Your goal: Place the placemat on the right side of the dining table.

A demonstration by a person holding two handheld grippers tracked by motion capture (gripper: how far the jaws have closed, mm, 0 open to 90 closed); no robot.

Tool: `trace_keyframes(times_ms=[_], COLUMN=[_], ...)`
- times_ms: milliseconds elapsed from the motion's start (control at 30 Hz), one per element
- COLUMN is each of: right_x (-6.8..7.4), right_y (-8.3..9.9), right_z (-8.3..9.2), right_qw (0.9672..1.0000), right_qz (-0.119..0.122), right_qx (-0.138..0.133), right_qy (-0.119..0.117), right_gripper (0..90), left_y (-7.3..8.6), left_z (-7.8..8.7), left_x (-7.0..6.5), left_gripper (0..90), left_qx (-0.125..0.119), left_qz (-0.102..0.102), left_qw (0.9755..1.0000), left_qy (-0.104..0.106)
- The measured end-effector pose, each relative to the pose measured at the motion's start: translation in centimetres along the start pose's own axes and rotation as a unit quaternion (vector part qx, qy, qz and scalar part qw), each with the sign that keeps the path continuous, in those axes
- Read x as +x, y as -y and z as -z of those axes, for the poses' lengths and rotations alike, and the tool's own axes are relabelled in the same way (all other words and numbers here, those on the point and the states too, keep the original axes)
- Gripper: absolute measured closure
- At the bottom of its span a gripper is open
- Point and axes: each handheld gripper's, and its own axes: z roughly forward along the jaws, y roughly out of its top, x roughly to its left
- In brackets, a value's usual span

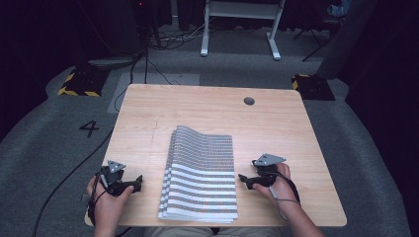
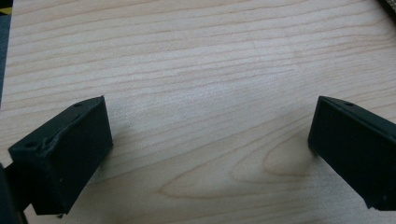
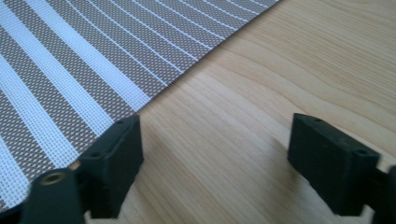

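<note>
Two tools rest low near the front edge of the tabletop (image 1: 148, 106), each with jaws spread wide and nothing between them. The left tool (image 1: 137, 183) sits toward the front left corner over bare wood. The right tool (image 1: 245, 179) points at the right edge of a stack of striped placemats (image 1: 200, 173), just beside it without touching. That stack lies between them, reaching the front edge.

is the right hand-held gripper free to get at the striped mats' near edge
Probably yes. The right hand-held gripper sits open just beside the striped mats, jaws pointing at their right edge, with only bare table between them.
</note>
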Motion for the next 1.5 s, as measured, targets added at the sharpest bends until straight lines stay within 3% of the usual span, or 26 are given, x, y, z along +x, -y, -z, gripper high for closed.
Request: trace_keyframes(times_ms=[300,400,433,467,567,633,867,967,1000,1033,1067,1100,1167,1367,1400,1500], right_x=[0.0,0.0,0.0,0.1,0.4,0.7,1.6,2.0,2.7,3.0,3.0,3.5,4.7,6.3,7.0,7.5], right_y=[-0.1,-0.4,-0.4,-0.9,-1.6,-2.2,-4.0,-4.9,-5.7,-5.9,-5.9,-6.4,-7.3,-8.9,-9.5,-10.1], right_z=[-0.1,0.4,0.4,0.8,1.3,1.6,1.9,1.7,1.5,1.3,1.3,1.1,0.5,-0.5,-1.1,-1.5], right_qw=[1.0000,0.9999,0.9999,0.9994,0.9997,0.9996,0.9979,0.9977,0.9973,0.9972,0.9972,0.9962,0.9941,0.9912,0.9896,0.9880], right_qz=[0.005,0.007,0.007,0.010,0.004,0.002,-0.022,-0.012,-0.001,0.014,0.014,0.038,0.046,0.057,0.066,0.078], right_qx=[0.002,0.014,0.014,0.032,0.005,-0.001,-0.017,-0.015,-0.012,-0.012,-0.012,-0.009,-0.004,-0.006,-0.002,0.000], right_qy=[-0.003,-0.005,-0.005,-0.012,-0.024,-0.028,-0.058,-0.066,-0.073,-0.073,-0.073,-0.077,-0.098,-0.119,-0.128,-0.133], right_gripper=[16.6,38.8,38.8,41.1,41.1,40.6,36.4,36.7,37.2,37.1,37.1,37.1,37.1,37.2,37.2,36.9], left_y=[0.0,0.1,0.1,0.0,-0.3,-0.3,-0.3,-0.2,-0.2,-0.2,-0.2,-0.2,-0.1,0.3,0.5,0.7], left_z=[0.1,0.2,0.2,0.3,0.7,0.8,1.5,2.1,2.7,2.7,3.0,3.3,4.0,5.2,5.5,5.7], left_x=[0.0,-0.2,-0.2,-0.2,-0.3,-0.3,-0.5,-0.8,-1.1,-1.1,-1.5,-1.8,-2.5,-3.0,-2.9,-2.8], left_gripper=[4.5,8.4,9.7,12.4,23.1,28.0,29.1,29.1,28.7,28.6,28.6,28.6,28.6,28.7,28.7,26.3], left_qx=[-0.005,-0.011,-0.011,-0.010,-0.002,-0.001,-0.005,-0.013,-0.020,-0.020,-0.027,-0.031,-0.035,-0.045,-0.045,-0.048], left_qz=[-0.007,-0.012,-0.012,-0.011,-0.004,0.002,0.002,0.005,0.014,0.014,0.019,0.018,0.003,-0.003,-0.006,-0.002], left_qw=[0.9999,0.9998,0.9998,0.9998,1.0000,0.9999,0.9994,0.9988,0.9970,0.9970,0.9950,0.9939,0.9942,0.9944,0.9948,0.9950], left_qy=[0.010,0.014,0.014,0.009,0.007,0.016,0.034,0.048,0.073,0.073,0.094,0.104,0.102,0.096,0.091,0.088])
